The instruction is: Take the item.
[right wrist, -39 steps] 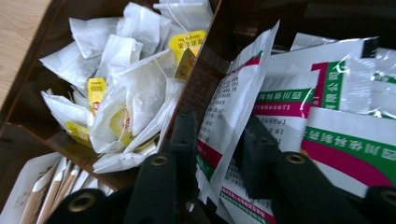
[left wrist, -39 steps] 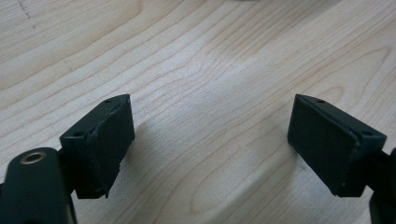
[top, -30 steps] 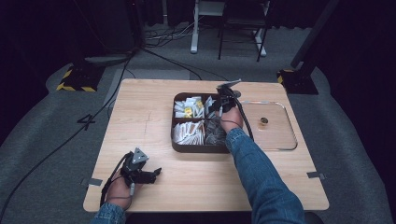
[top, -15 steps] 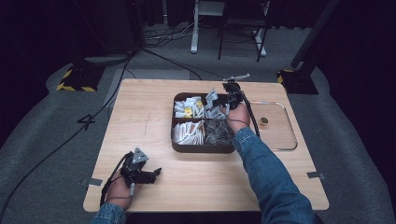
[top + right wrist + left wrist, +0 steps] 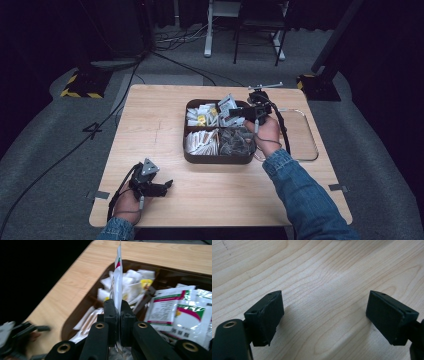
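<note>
A flat white sachet with red-green print (image 5: 118, 272) is being pinched edge-on by the right gripper (image 5: 117, 311) above the dark brown 4-compartment tray (image 5: 192, 155), at 12 o'clock. Judged next: carrying toward the clear tray (image 5: 306, 147) at 3 o'clock. The left gripper (image 5: 324, 317) is being rested spread at 7 o'clock.

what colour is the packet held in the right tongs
White, with red and green bands near its top; the packet shows best in the right gripper view.

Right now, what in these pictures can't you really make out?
- Printing on the packet pinched in the right tongs: edge-on in the right gripper view, too small in the high view.
- Contents of the dark compartment: too small, partly behind the hand.
- Left hand: blurred at the right gripper view's edge.
</note>
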`<act>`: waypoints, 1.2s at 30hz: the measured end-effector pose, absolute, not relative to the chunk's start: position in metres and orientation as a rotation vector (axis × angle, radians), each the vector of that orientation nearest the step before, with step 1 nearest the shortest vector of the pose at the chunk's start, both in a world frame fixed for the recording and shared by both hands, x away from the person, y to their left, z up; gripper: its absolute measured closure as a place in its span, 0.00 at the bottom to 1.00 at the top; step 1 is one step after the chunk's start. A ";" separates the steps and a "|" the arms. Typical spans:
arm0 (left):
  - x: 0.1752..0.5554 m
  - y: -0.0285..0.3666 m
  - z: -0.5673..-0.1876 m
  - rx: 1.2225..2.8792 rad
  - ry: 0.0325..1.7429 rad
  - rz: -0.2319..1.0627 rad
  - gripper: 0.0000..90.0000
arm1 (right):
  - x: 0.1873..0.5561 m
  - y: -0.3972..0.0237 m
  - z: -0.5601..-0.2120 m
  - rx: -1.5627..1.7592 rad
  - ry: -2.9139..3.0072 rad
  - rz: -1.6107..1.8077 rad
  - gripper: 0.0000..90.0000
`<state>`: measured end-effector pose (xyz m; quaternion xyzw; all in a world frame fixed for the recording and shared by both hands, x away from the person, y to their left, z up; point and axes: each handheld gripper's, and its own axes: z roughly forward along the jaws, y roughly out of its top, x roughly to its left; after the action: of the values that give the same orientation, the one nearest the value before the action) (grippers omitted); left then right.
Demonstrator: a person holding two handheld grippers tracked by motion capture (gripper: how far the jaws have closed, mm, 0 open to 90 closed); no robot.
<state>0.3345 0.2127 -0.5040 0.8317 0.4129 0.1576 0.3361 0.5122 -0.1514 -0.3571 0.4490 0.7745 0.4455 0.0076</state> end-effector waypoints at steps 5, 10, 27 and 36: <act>0.334 0.213 -0.504 2.166 1.079 0.408 0.17 | 0.480 -0.160 -0.350 1.319 2.439 1.513 0.97; 0.334 0.213 -0.504 2.166 1.079 0.407 0.17 | 0.454 -0.162 -0.348 1.238 2.451 1.553 0.97; 0.334 0.213 -0.504 2.169 1.078 0.408 0.17 | 0.364 -0.170 -0.368 1.035 2.525 1.454 0.97; 0.334 0.213 -0.504 2.169 1.078 0.409 0.17 | 0.337 -0.167 -0.371 0.962 2.598 1.396 0.97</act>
<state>0.3344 0.2126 -0.5040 0.8317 0.4133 0.1569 0.3359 0.3372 -0.1666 -0.3712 0.3099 0.8373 0.4500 0.0197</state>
